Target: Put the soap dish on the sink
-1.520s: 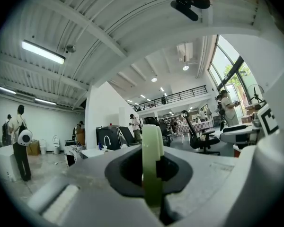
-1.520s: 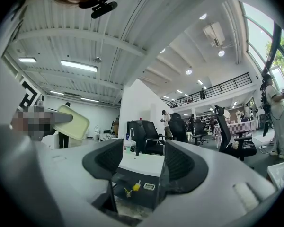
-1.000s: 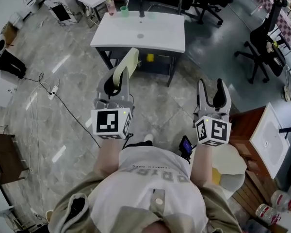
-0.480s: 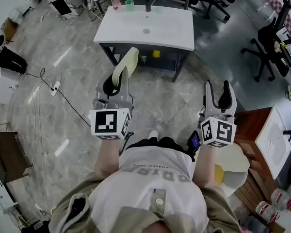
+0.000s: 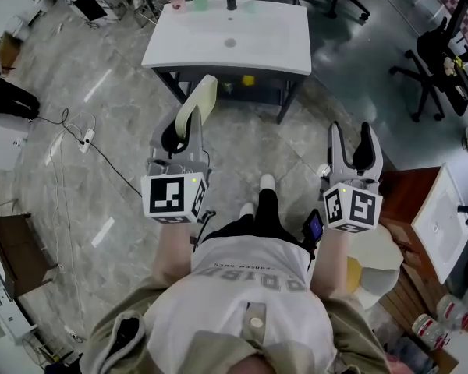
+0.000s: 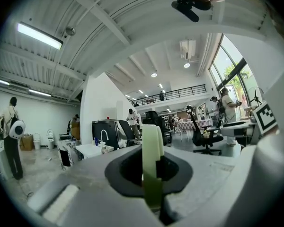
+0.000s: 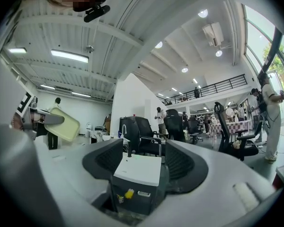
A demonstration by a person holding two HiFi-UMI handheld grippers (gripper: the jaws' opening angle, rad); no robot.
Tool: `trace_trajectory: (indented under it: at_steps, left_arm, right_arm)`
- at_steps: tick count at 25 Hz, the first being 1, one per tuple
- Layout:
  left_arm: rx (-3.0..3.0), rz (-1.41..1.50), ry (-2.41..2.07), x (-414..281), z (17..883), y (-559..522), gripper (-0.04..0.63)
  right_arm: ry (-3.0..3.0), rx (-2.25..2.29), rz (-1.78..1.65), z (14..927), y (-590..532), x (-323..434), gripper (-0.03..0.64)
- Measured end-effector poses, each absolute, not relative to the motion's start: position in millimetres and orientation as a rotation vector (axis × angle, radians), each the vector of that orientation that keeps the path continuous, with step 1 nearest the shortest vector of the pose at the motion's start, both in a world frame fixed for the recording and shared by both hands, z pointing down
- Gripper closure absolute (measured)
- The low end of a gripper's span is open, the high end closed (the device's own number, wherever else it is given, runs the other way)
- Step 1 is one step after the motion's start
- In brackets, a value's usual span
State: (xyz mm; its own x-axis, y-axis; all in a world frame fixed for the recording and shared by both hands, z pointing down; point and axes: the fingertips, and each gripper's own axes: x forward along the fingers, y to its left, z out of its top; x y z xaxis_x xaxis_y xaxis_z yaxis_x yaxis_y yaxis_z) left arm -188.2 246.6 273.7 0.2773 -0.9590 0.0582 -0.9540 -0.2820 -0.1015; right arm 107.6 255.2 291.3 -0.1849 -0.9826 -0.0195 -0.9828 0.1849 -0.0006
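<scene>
Between clamped left gripper (image 6: 151, 176) fingers (image 6: 85, 188), the soap dish (image 6: 152, 150) shows edge-on; right gripper (image 7: 144, 162) fingers (image 7: 104, 160) stand apart.

Items (image 5: 198, 1) at sink (image 5: 228, 37) back-left corner: too small to ID. soap dish (image 5: 200, 100) lower end hidden inside left gripper (image 5: 187, 125).

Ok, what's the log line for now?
left gripper: shut on soap dish | right gripper: open, empty | sink: ahead
</scene>
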Motion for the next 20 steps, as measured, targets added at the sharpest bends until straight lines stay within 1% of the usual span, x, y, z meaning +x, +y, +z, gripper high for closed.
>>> trace_trajectory:
  at_steps: [5, 10, 20]
  left_arm:
    - [-2.453, -0.180, 1.883, -186, 278, 219, 0.581]
    - [-2.428, -0.165, 1.879, -168, 270, 183, 0.582]
    - [-2.363, -0.094, 1.883, -140, 241, 119, 0.581]
  right_arm:
    - [2.430, -1.952, 0.012, 293, 223, 107, 0.350]
    - [2.442, -1.915, 0.015, 292, 184, 118, 0.350]
    - [2.465, -1.822, 0.093, 262, 109, 137, 0.350]
